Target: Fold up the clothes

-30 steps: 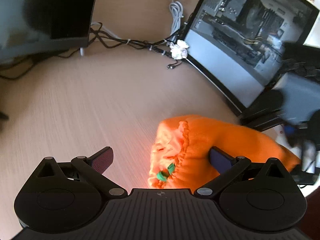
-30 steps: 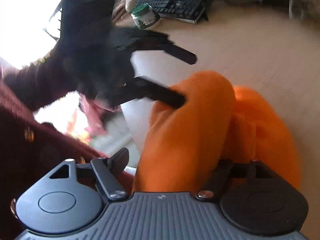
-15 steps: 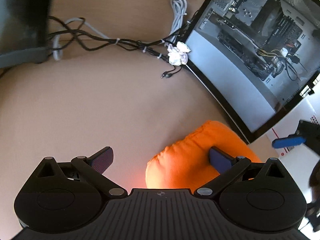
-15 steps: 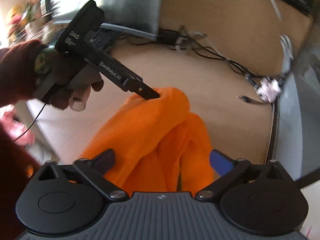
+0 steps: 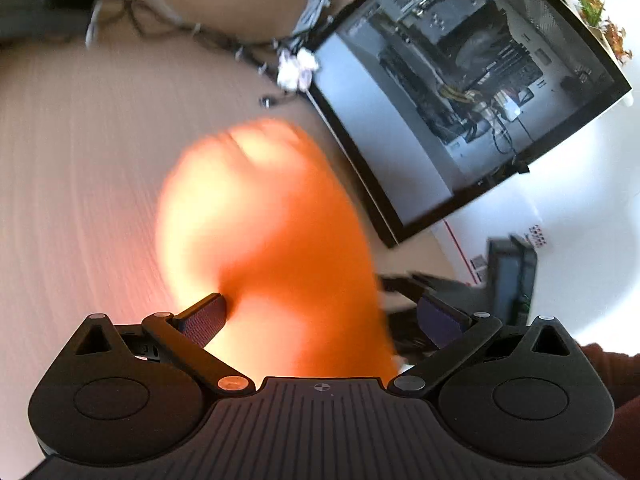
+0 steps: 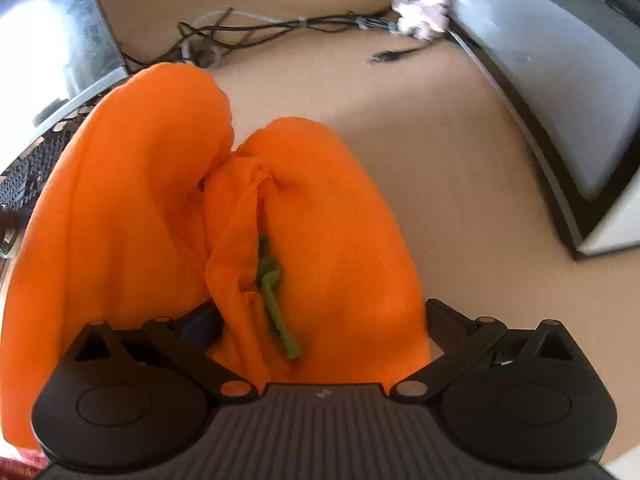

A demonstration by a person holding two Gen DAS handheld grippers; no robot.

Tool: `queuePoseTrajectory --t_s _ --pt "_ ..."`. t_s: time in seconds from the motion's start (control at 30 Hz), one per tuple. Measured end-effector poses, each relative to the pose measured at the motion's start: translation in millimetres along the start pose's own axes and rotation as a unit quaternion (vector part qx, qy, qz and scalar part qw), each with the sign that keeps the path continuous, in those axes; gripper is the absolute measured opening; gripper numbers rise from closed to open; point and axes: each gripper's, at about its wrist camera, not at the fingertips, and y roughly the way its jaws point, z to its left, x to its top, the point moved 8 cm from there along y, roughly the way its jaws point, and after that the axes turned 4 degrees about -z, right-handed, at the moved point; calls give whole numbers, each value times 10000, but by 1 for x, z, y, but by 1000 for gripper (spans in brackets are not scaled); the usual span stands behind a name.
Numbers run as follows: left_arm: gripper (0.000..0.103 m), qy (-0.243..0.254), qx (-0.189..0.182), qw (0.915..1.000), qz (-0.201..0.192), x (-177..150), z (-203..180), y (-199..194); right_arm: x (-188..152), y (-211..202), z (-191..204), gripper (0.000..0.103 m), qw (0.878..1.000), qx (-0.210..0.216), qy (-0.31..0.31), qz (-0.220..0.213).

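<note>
Soft orange fleece garment (image 6: 132, 216) bunched in lumpy heap on pale wooden desk (image 6: 460, 168), green drawstring (image 6: 276, 304) showing in middle crease. Left gripper (image 5: 320, 316) low over cloth, jaws spread wide, one pad touching fabric; view blurred, contact probably light. Right gripper (image 6: 316, 320) jaws wide, straddling heap. Advice: pinch single edge, pull flat, avoid cord.

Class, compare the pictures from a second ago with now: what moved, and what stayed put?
The orange fabric garment was swung from the desk edge towards the cables. Its green drawstring now faces the right gripper; the left gripper stays open-jawed. The glass-sided computer case stayed.
</note>
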Motion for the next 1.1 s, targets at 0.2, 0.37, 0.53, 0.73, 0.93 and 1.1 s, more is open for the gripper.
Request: queuePoseTrajectory --t_s 0.2,0.37,0.53,0.73,0.93,1.1 --pt "103 -137 685 9964 -479 34 32 -15 23 -11 25 103 9986 145 -365 -366" --pt "103 -213 724 9950 -657 53 37 -19 44 -30 37 103 9950 236 -677 -703" --pt "103 -21 734 9959 -529 48 28 -11 33 -68 44 103 9793 42 -1729 -1050" --pt "103 -306 532 9970 -464 47 38 -21 6 -34 110 99 9372 157 -3215 -1339" --pt "103 -503 583 9962 -397 47 48 -28 -6 5 163 99 9103 240 -3905 -1352" --pt "103 -528 500 9961 -510 40 41 -34 13 -33 121 103 9287 98 -3467 -1309"
